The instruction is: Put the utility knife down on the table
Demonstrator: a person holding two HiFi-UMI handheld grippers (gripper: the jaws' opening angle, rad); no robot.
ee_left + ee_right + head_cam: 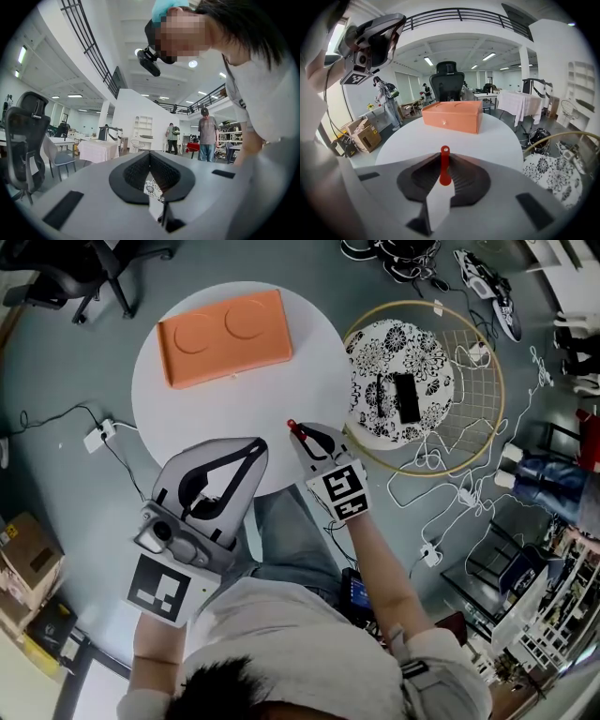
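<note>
**Setting the knife down clear of the rim**

The right gripper [305, 440] is gripping the red knife [292, 426], its jaws pressed together on the handle. The eyelet end is sticking out past the tips. The knife is hanging over the near right edge of the round table [187, 418], and it looks to be above the top rather than resting on it. In the right gripper view the white top is spreading out ahead and below. The left gripper [257, 444] is hovering by the near edge, its jaws together on nothing.

The knife is sitting very close to the rim, so the safer course is probably to carry it inward toward the middle. It should stop short of the orange box [225, 337] lying at the far edge. The gripper should be tilting the knife nearly level as it comes down, until the knife is touching the top along its length. Only then should the jaws be parting, and only slightly. A slim, hard thing dropped from any height is likely to skid or roll off the edge.
</note>
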